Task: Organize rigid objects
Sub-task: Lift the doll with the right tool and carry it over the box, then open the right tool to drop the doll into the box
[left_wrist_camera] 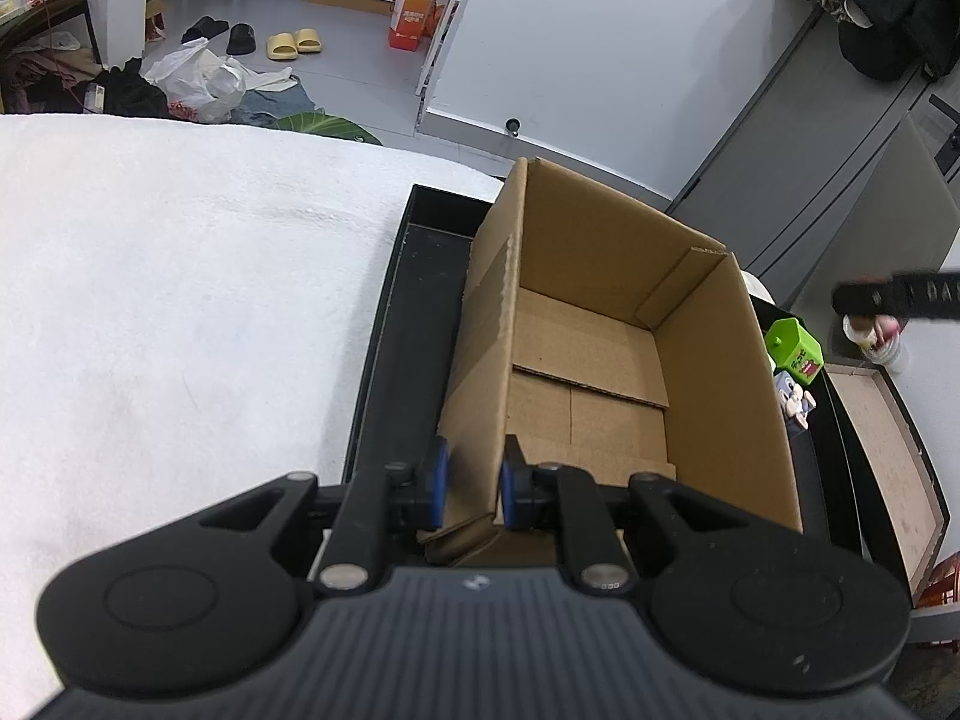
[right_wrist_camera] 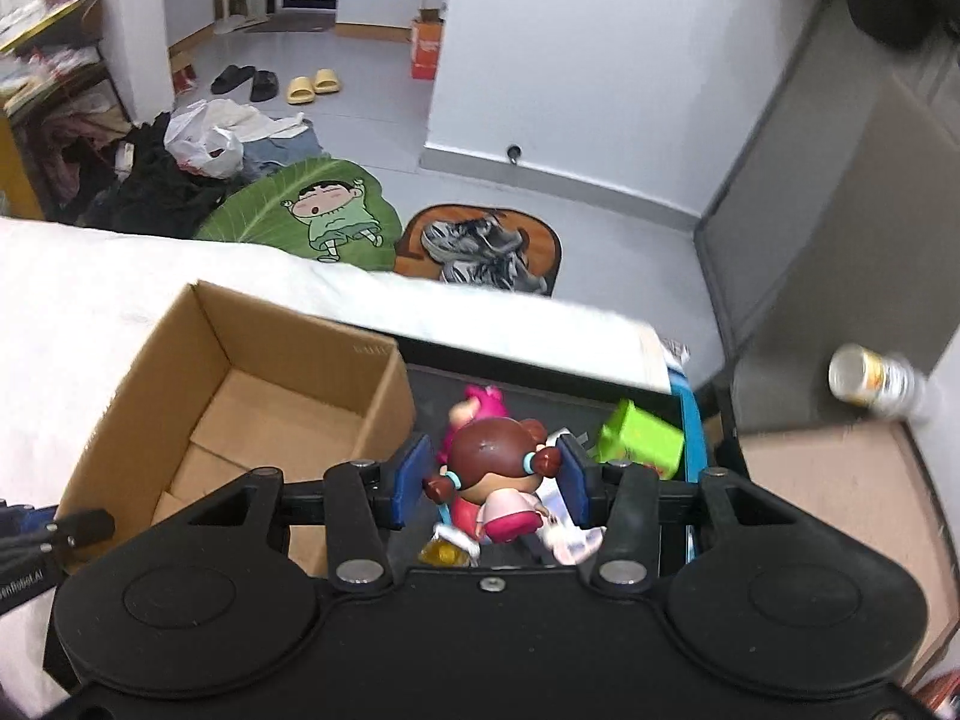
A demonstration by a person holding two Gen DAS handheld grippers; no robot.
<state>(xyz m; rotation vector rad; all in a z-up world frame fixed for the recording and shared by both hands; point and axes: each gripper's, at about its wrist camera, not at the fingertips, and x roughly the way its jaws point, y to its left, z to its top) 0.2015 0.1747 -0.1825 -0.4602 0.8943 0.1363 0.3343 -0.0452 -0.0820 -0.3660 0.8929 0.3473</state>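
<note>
The left gripper [left_wrist_camera: 471, 483] has its fingers clamped on the near-left wall of the empty cardboard box [left_wrist_camera: 606, 372], which sits in the black tray [left_wrist_camera: 414, 276] on the white bed [left_wrist_camera: 180, 300]. Right of the box, the right gripper [right_wrist_camera: 493, 480] grips a brown-haired doll figure [right_wrist_camera: 495, 468] between part-open fingers, above toys at the tray's right end.

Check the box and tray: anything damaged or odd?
The box has a torn strip along its left wall, its top edge is ragged at the far right corner, and it sits askew in the black tray. The left gripper pinches that wall.
</note>
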